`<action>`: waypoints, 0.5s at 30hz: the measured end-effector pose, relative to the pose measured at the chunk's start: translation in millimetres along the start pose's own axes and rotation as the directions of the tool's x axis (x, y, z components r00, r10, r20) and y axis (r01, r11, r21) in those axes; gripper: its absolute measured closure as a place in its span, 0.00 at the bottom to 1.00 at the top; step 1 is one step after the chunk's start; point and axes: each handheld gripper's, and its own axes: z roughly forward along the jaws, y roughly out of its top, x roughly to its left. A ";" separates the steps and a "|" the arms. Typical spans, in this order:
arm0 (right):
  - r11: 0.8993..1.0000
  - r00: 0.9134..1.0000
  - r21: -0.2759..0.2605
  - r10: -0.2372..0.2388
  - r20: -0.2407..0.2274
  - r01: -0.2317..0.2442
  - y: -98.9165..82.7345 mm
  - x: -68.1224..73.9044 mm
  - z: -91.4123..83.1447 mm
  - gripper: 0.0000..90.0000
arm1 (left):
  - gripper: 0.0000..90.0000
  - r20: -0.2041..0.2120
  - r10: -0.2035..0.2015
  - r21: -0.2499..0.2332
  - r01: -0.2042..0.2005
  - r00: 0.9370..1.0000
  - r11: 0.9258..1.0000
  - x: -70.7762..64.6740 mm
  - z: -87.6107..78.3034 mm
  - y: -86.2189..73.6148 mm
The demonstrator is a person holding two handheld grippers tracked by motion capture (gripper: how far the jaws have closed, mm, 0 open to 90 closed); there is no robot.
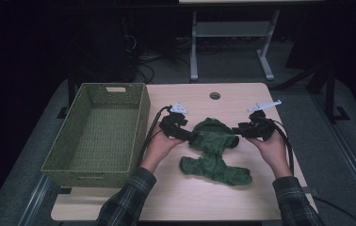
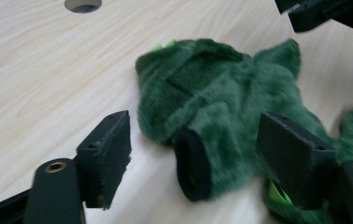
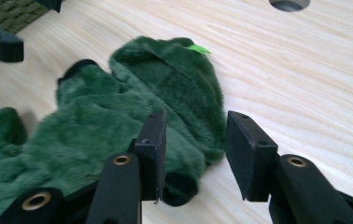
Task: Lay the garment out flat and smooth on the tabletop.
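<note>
From above, a person in plaid sleeves works at a pale wooden desk, a black gripper in each hand. A small green plush garment lies flat at the centre of the frame, its neck end toward the top and its two lower ends spread toward the bottom. The left gripper meets the garment's left sleeve from the left, and the right gripper meets its right sleeve from the right. A woven green basket stands on the left part of the desk, well apart from the garment. A round cable hole sits near the desk's far edge.

In the left gripper view, the two black fingers stand wide apart in the lower part of the frame. The garment's sleeve with its black cuff lies on the desk between them, and neither pad presses on it. The rest of the garment spreads to the upper right, and the other gripper's tip shows in the top right corner.

In the right gripper view, the fingers are likewise parted at the bottom centre. The left finger stands against the fleece beside the dark cuff, while the right one stands over bare wood, so nothing is clamped. The garment fills the left half, a bright green tag at its top edge, and the basket's corner shows at upper left.
</note>
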 end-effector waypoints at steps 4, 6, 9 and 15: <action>1.000 1.000 -0.021 -0.004 -0.022 0.003 -2.2 9.3 -4.9 0.65 | 0.19 -0.004 0.016 0.001 -0.016 1.000 1.000 -12.7 -10.0 -10.4; 1.000 0.999 -0.025 -0.016 -0.028 0.015 -5.2 15.8 -5.1 0.65 | 0.15 -0.001 0.024 0.007 -0.024 1.000 1.000 -20.4 -14.1 -18.6; 0.999 0.998 -0.028 -0.037 -0.043 0.036 -10.4 25.7 -4.9 0.65 | 0.14 0.010 0.023 -0.001 -0.023 1.000 1.000 -30.4 -20.0 -32.3; 0.997 0.996 -0.046 -0.059 -0.066 0.056 -20.4 42.2 -4.0 0.66 | 0.14 0.003 0.046 0.012 -0.046 0.999 0.999 -47.2 -28.1 -53.5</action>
